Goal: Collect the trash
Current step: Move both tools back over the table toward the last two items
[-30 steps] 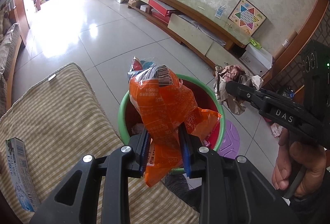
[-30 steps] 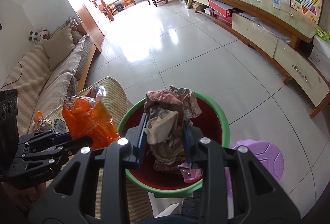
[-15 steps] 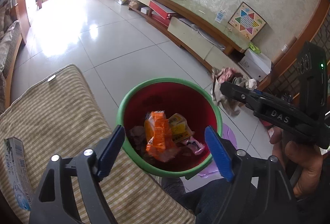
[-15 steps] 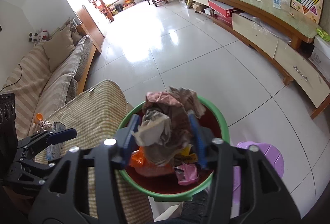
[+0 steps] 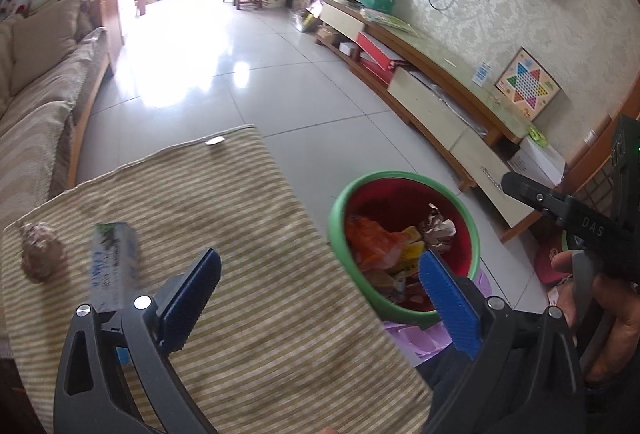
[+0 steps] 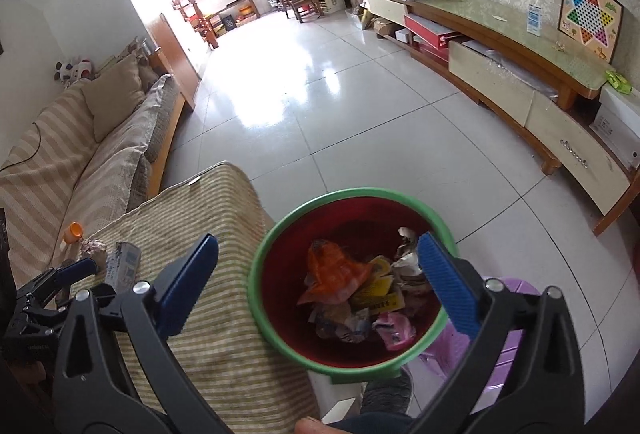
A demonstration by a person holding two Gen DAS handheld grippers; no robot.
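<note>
A red bin with a green rim (image 5: 336,218) (image 6: 260,262) stands beside the striped cloth (image 5: 240,214). Inside it lie an orange wrapper (image 5: 370,238) (image 6: 332,270), crumpled brown paper (image 5: 438,226) (image 6: 408,266) and other scraps. My left gripper (image 5: 320,262) hovers over the cloth's edge, jaws still opening, nothing between them. My right gripper (image 6: 318,240) hangs above the bin, jaws also opening and empty. On the cloth rest a small carton (image 5: 114,258) (image 6: 124,262) and a crumpled wad (image 5: 40,254) (image 6: 94,246).
A purple stool (image 6: 508,350) sits under the bin's right side. An orange cap (image 6: 74,230) lies on the sofa (image 6: 80,162) to the left. A long low cabinet (image 5: 440,106) runs along the right wall. A hand (image 5: 600,294) holds the right gripper.
Both grippers opened: the orange wrapper and the crumpled paper dropped into the bin. The left gripper then swung left from above the bin to over the cloth.
</note>
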